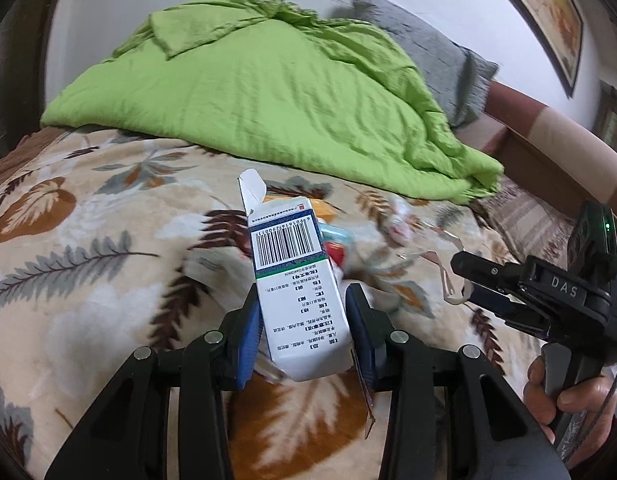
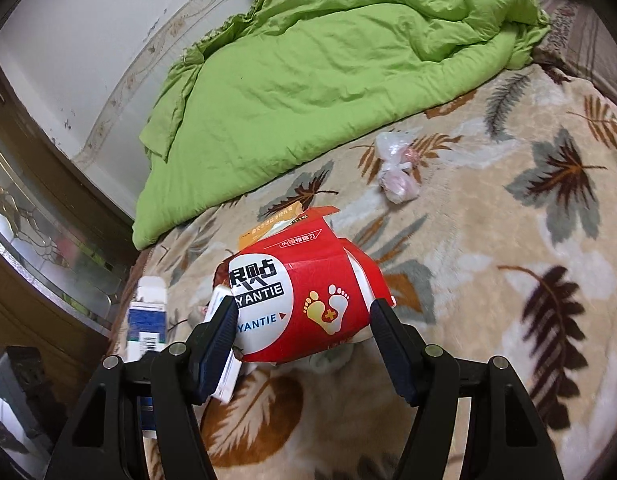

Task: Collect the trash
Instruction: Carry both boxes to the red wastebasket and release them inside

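Left gripper [image 1: 304,328] is clamped on a light white carton [image 1: 296,280], right gripper [image 2: 304,332] on a crushable red box [image 2: 304,300], both best held mid-body

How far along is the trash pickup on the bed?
Nothing shows as binned yet. In hand: left gripper clamps the white box; right gripper grips the red box. Left: the plastic bag on the blanket and a paper strip.

Black hand-held gripper [image 1: 304,332], blue pads [image 1: 250,344], silver screws
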Action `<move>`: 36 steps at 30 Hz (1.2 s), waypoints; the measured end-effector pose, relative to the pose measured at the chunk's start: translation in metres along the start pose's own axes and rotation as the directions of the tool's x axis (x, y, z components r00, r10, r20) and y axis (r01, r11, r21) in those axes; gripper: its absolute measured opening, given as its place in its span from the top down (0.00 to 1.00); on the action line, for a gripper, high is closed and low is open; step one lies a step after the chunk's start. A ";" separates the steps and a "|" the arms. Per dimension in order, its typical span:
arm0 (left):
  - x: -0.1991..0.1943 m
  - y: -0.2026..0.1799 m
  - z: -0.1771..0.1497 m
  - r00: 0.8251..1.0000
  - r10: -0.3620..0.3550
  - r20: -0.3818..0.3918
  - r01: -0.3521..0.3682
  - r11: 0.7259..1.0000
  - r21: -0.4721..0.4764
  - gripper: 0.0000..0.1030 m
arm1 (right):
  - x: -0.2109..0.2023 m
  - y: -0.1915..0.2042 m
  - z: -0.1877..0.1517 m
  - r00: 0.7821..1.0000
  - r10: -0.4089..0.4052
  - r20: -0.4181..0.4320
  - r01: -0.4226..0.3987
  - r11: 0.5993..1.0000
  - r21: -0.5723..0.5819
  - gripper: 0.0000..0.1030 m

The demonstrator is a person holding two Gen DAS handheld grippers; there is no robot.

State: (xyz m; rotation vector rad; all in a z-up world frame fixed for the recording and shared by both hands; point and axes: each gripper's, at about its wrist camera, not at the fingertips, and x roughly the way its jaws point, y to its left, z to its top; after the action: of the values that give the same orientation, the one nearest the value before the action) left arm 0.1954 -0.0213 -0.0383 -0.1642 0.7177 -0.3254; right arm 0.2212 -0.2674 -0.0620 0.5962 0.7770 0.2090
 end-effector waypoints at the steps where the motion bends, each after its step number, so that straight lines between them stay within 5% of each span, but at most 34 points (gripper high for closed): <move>1: -0.001 -0.005 -0.001 1.000 -0.010 -0.004 0.010 1.000 0.009 0.62 | -0.008 -0.001 -0.002 1.000 0.000 0.004 0.000 1.000 -0.001 0.30; 8: -0.016 -0.058 -0.017 0.992 -0.122 -0.036 0.126 0.987 0.105 0.62 | -0.085 -0.027 -0.025 0.999 -0.026 0.034 0.026 1.000 0.006 0.30; 12: -0.025 -0.101 -0.029 0.969 -0.232 -0.089 0.244 0.956 0.161 0.62 | -0.139 -0.057 -0.042 0.997 -0.050 0.058 0.046 0.997 0.067 0.30; 18: -0.045 -0.181 -0.056 0.901 -0.384 -0.202 0.427 0.867 0.259 0.62 | -0.229 -0.107 -0.068 0.986 -0.123 0.115 0.101 0.978 0.180 0.30; 27: -0.062 -0.301 -0.111 0.748 -0.509 -0.425 0.650 0.692 0.315 0.62 | -0.327 -0.179 -0.118 0.949 -0.271 0.160 0.203 0.915 0.349 0.30; 31: -0.057 -0.340 -0.138 0.715 -0.492 -0.497 0.681 0.652 0.334 0.61 | -0.349 -0.207 -0.136 0.938 -0.302 0.170 0.210 0.886 0.412 0.29; 34: -0.048 -0.361 -0.150 0.715 -0.470 -0.517 0.679 0.643 0.354 0.60 | -0.353 -0.220 -0.143 0.939 -0.304 0.163 0.210 0.877 0.432 0.29; 36: -0.042 -0.367 -0.152 0.727 -0.456 -0.513 0.664 0.656 0.358 0.48 | -0.353 -0.224 -0.145 0.939 -0.305 0.155 0.214 0.877 0.431 0.26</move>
State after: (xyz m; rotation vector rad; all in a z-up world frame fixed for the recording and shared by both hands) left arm -0.0219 -0.3561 -0.0311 0.2152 0.9278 -1.1928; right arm -0.1376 -0.5259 -0.0620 0.8856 0.6799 -0.2770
